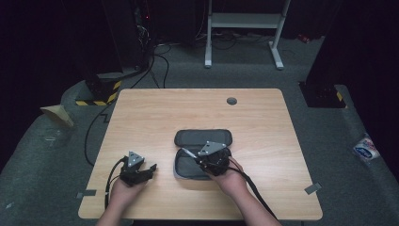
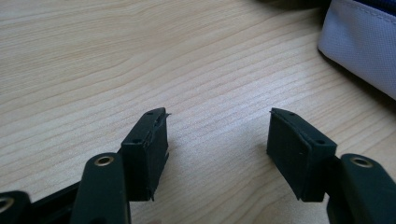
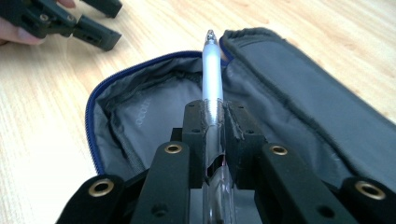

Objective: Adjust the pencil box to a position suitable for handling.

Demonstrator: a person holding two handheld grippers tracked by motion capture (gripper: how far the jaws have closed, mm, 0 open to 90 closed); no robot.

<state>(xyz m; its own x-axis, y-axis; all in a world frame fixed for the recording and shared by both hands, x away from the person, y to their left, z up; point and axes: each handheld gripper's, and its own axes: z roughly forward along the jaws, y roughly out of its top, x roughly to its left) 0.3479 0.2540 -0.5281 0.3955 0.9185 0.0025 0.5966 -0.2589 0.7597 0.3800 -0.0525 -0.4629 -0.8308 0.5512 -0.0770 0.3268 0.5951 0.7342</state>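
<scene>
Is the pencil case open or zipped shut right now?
Open: the pencil case has its flap folded back, grey lining showing, under the pen in the right gripper.

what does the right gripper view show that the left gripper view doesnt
Right gripper view: the right hand-held gripper is shut on a pen held over the open pencil case, with its grey lining and blue zip in sight. Left gripper view: the left hand-held gripper has its jaws apart with nothing between them, over bare wood. Both show the wooden table and part of the case.

Clear-barrelled pen [image 3: 212, 70] above open case [image 3: 140, 112]
</scene>
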